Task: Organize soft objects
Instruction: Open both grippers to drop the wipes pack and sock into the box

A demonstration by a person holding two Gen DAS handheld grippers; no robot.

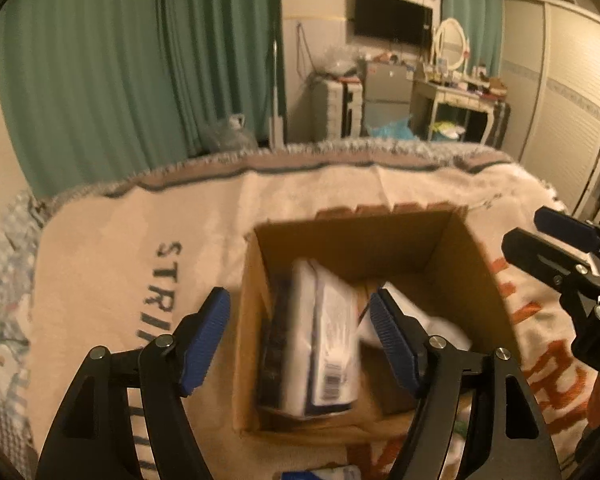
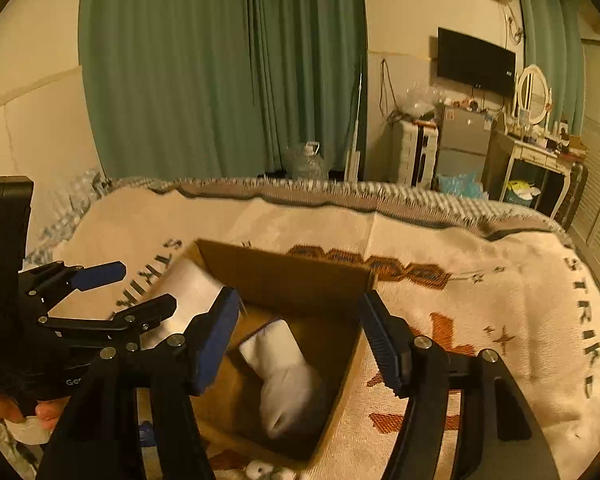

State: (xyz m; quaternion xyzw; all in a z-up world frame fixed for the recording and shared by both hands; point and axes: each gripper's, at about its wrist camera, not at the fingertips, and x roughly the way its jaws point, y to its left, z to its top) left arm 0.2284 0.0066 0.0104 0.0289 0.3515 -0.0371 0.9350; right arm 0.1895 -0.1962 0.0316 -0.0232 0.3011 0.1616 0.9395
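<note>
On the left, the left gripper (image 1: 300,336) hangs over the open cardboard box (image 1: 252,320), its blue pads spread apart and touching nothing. Below it, inside the box, a white-and-blue plastic-wrapped pack (image 1: 324,344) with a barcode stands on end, blurred. The box sits on a cream woven blanket (image 1: 100,260) with dark and orange lettering, spread over a bed. To the right in the box lies a white sock (image 2: 284,376), bent and resting on the bottom. Above it the right gripper (image 2: 296,340) is released too, jaws wide, empty. A second small white soft item (image 2: 260,470) lies on the blanket just outside the box's near edge.
</note>
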